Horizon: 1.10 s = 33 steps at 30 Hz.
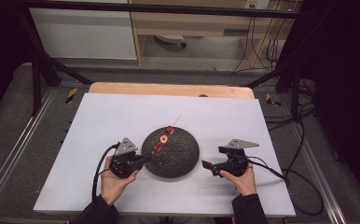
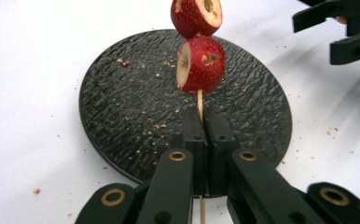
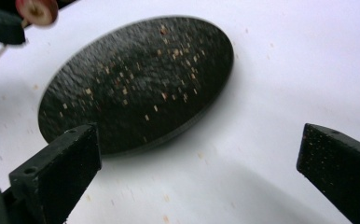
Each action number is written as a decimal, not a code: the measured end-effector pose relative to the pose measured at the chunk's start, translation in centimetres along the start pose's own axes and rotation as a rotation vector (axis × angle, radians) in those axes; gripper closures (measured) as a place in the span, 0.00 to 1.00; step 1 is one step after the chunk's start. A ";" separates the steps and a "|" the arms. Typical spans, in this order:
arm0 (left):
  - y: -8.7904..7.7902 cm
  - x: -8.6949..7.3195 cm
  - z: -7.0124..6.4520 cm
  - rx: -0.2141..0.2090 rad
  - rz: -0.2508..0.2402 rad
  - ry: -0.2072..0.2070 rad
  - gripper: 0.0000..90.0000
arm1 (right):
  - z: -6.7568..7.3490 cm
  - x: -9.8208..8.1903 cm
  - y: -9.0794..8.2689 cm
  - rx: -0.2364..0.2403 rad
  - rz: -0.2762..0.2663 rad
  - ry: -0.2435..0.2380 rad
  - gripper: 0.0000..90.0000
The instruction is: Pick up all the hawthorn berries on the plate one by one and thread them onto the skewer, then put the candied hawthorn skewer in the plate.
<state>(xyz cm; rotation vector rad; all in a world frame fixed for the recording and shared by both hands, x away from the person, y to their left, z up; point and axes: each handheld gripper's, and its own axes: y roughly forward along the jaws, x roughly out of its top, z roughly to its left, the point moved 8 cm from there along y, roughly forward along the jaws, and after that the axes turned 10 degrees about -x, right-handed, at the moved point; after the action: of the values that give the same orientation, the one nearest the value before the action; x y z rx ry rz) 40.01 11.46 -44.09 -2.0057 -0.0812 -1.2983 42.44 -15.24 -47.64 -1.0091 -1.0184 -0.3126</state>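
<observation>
White table (image 1: 99, 186) bears black plate (image 1: 178, 161), crumbs (image 2: 155, 126) inside.

My jaws are standing wide apart, nothing between them; ahead, a crumb-speckled black plate (image 3: 136, 84) is lying on the white table (image 3: 285, 56).

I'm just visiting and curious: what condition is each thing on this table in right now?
Left tool: shut on the skewer.
Right tool: open, holding nothing.
Skewer: held over the plate, three fruit pieces threaded.
Fruit pieces: red, cut open, on the skewer.
Plate: black, scattered with crumbs.
</observation>
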 end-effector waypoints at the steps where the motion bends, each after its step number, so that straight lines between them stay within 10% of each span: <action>1: 0.0 0.1 0.1 0.003 0.004 -0.002 0.98 | -0.2 -0.3 -0.1 -0.002 0.007 -0.002 0.01; 33: 4.3 -0.6 1.0 0.039 0.235 -0.013 0.98 | -2.4 -4.6 -2.4 -0.024 0.073 -0.042 0.01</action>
<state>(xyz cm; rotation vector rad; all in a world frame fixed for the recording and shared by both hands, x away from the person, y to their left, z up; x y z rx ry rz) 42.31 9.14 -47.17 -1.9265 0.1193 -1.1257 39.77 -19.45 -50.43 -1.0756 -1.0156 -0.2453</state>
